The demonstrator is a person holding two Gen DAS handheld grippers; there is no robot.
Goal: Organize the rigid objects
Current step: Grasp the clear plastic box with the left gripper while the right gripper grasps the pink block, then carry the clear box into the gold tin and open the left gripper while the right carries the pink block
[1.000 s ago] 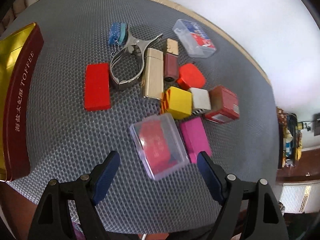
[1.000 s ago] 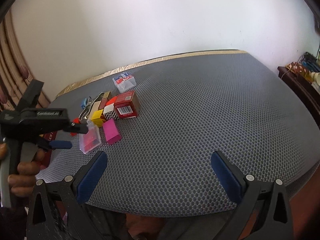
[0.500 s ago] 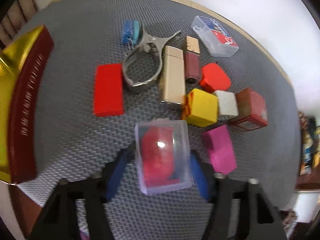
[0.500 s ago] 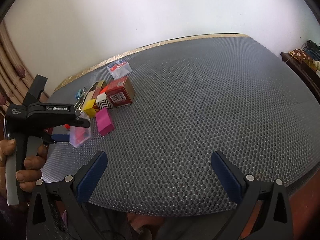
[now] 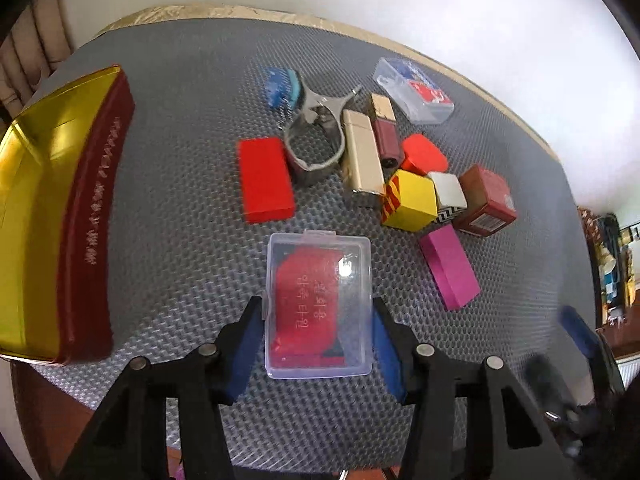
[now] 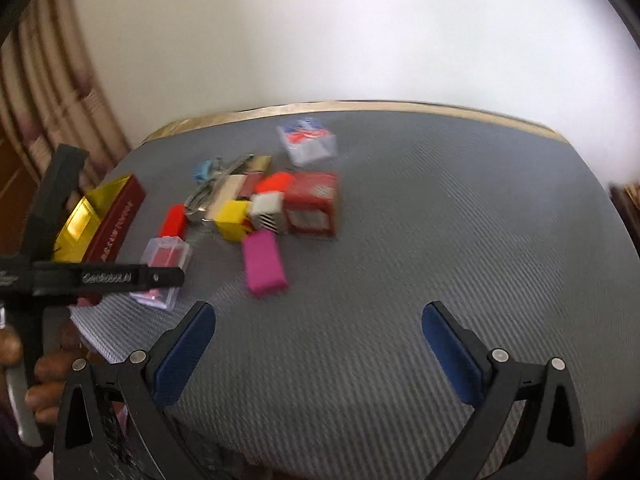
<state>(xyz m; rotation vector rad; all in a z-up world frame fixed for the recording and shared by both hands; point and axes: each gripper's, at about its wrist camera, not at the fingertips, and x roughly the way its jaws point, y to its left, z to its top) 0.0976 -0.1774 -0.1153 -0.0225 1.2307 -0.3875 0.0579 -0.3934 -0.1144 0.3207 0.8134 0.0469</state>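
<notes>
Nearest the left wrist camera, the left gripper (image 5: 319, 338) has its blue pads pressed against both long sides of a clear plastic case (image 5: 319, 304) with a red insert, pinching it over the grey honeycomb mat (image 5: 180, 240); whether the case rests on the mat or hangs just above it cannot be told. The right gripper (image 6: 318, 354) hangs with its jaws spread wide and nothing between them, above a bare stretch of the same mat (this view is motion-blurred). To the right of the clear case lies a magenta block (image 5: 450, 266), apart from it. Beyond, a red flat block (image 5: 265, 179) lies by itself, just beside a metal clip (image 5: 318, 142). A gold lighter (image 5: 362, 158) sits next to the clip, with a maroon lighter (image 5: 386, 132) alongside. A yellow cube (image 5: 410, 200), a white cube (image 5: 450, 192) and a dark red box (image 5: 486, 200) stand in a tight row, an orange-red cap (image 5: 424, 154) just behind them. Far left, an open gold-lined toffee tin (image 5: 48, 208) sits at the mat's edge. Farthest back are a blue toy (image 5: 280, 88) and a second clear case (image 5: 414, 90).
</notes>
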